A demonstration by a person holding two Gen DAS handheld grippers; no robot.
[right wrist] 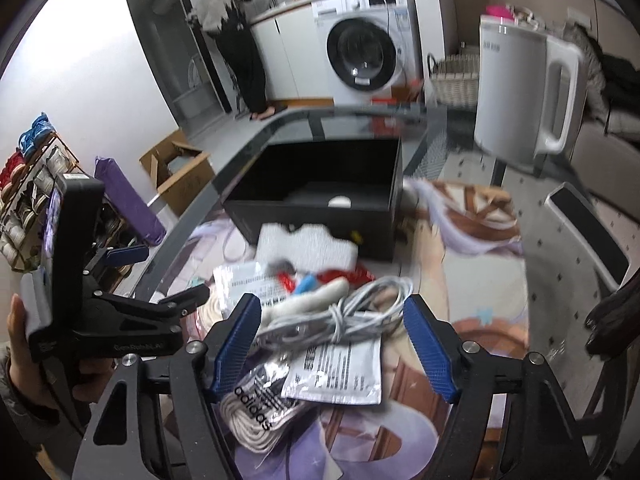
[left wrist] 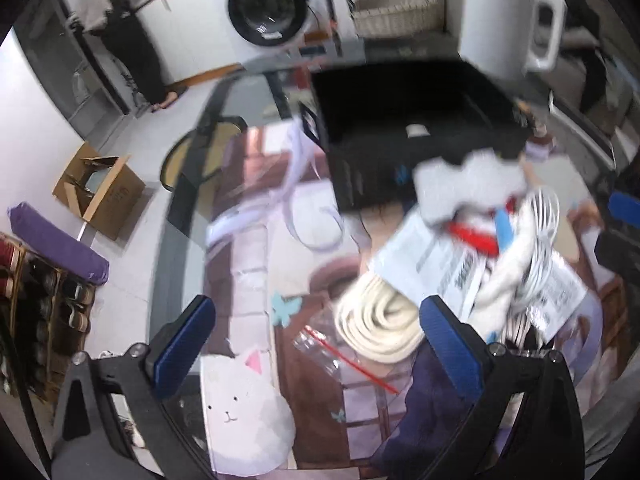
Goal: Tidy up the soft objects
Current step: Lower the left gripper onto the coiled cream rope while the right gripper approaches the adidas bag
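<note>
Both tongs were wide and held nothing. The right gripper (right wrist: pixel 332 344) hung just above the heap, its blue fingers (right wrist: pixel 236 344) either side of the grey cable bundle (right wrist: pixel 352 312). The left gripper (left wrist: pixel 316 344) hovered at the heap's left edge over the printed mat (left wrist: pixel 248 264), with the cream rope coil (left wrist: pixel 376 320) just inside its right finger; seen from the right wrist view, it was tilted and held in the person's hand (right wrist: pixel 16 344).

The soft things lay in one pile on the mat, just in front of the black box (right wrist: pixel 320 184): cable bundle on top, a white foam piece (right wrist: pixel 304 246) nearest the box, red and blue bits (right wrist: pixel 320 278) between them, printed plastic bags (right wrist: pixel 340 372) and the rope coil underneath. The box was open and seemed nearly empty, with one small white item (right wrist: pixel 339 201) inside.

Judged step: early, picking the first item; nothing sorted yet. The next move probably calls for the right gripper to drop onto the cable bundle, pinch it at the tied middle so loops don't trail, then carry it to the box. Risk: the cable may snag the bags below. Both views were motion blurred, so fine contact was unclear.
</note>
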